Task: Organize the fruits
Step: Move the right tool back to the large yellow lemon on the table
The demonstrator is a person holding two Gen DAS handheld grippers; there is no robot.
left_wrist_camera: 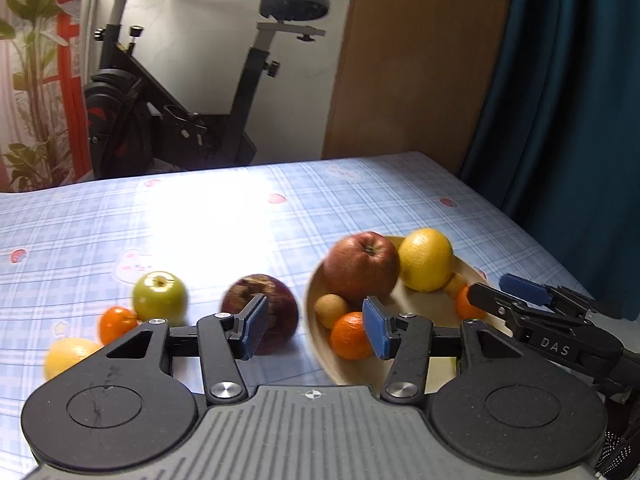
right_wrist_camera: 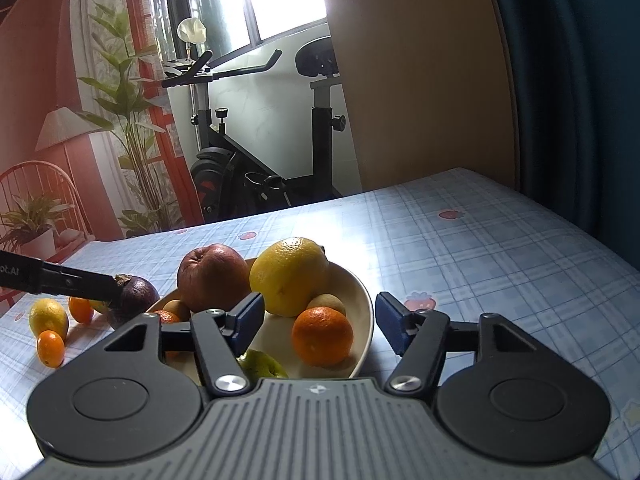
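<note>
A cream bowl [right_wrist_camera: 365, 304] holds a red apple [right_wrist_camera: 212, 276], a big yellow citrus [right_wrist_camera: 290, 276], small brown fruits, a green fruit and oranges. My right gripper [right_wrist_camera: 320, 324] is open over the bowl's near side. An orange [right_wrist_camera: 322, 336] lies between its pads, untouched. My left gripper [left_wrist_camera: 316, 330] is open over the bowl's left rim [left_wrist_camera: 312, 312] with nothing held. Just behind its left finger, a dark purple fruit [left_wrist_camera: 260, 312] sits on the cloth. Further left lie a green apple [left_wrist_camera: 160, 296], a small orange [left_wrist_camera: 116, 322] and a lemon [left_wrist_camera: 68, 356].
The table wears a blue checked cloth [left_wrist_camera: 224, 216]. My right gripper [left_wrist_camera: 490, 286] reaches into the bowl from the right in the left wrist view. Beyond the table's far edge stand an exercise bike [left_wrist_camera: 192, 92], plants and a dark curtain [left_wrist_camera: 560, 100].
</note>
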